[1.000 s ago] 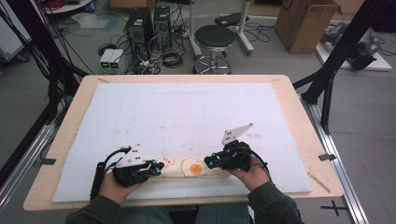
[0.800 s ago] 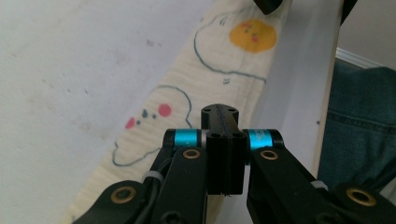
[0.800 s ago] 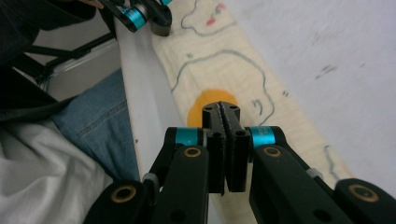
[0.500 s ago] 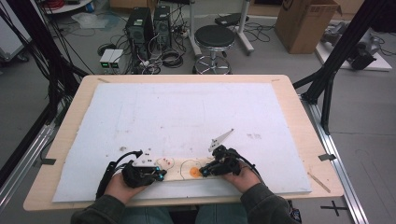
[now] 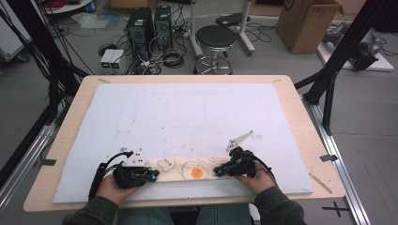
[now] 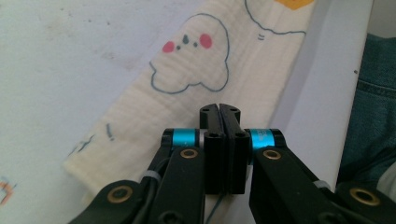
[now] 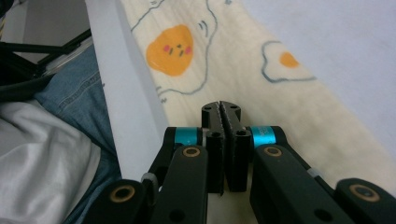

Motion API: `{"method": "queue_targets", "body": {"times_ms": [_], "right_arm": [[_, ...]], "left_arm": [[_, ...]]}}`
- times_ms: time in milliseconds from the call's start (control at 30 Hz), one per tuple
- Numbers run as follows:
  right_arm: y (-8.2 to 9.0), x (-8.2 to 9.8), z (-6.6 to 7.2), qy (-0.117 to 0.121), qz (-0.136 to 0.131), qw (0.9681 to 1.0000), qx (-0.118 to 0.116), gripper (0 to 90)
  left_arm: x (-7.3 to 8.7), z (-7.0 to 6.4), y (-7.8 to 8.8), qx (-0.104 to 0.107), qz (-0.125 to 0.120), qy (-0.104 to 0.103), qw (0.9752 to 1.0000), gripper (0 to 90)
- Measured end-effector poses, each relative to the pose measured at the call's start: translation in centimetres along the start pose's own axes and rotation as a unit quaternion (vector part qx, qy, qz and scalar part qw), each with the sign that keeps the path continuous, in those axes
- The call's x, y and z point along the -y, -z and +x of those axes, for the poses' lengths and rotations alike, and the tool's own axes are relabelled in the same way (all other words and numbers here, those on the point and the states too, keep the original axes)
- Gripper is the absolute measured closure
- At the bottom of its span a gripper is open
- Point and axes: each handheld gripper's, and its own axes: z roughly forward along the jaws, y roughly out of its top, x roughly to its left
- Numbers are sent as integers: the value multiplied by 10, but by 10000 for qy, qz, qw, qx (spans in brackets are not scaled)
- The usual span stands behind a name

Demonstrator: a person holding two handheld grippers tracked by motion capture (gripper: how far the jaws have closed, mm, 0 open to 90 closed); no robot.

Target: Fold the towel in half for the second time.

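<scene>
cloth: cream strip with egg doodles [image 5: 187, 168], folded flat along the near edge of the tabletop [image 5: 300, 117]
left hand-held gripper [image 5: 152, 176]: clenched at the strip's left end, can't tell if fabric's actually pinched
right hand-held gripper [image 5: 219, 170]: clenched too, same doubt
risk: probably uneven pulling skews the fold, or the strip slides off the edge
</scene>
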Motion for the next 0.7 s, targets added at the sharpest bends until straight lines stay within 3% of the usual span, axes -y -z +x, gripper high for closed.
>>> {"method": "queue_targets", "body": {"times_ms": [333, 700], "right_arm": [[12, 13, -6, -101, -131, 9998, 86, 882], [20, 22, -8, -94, -316, 9993, 153, 869]], "left_arm": [[17, 10, 18, -65, -83, 224, 9997, 833], [22, 11, 22, -132, -105, 211, 9996, 825]]}}
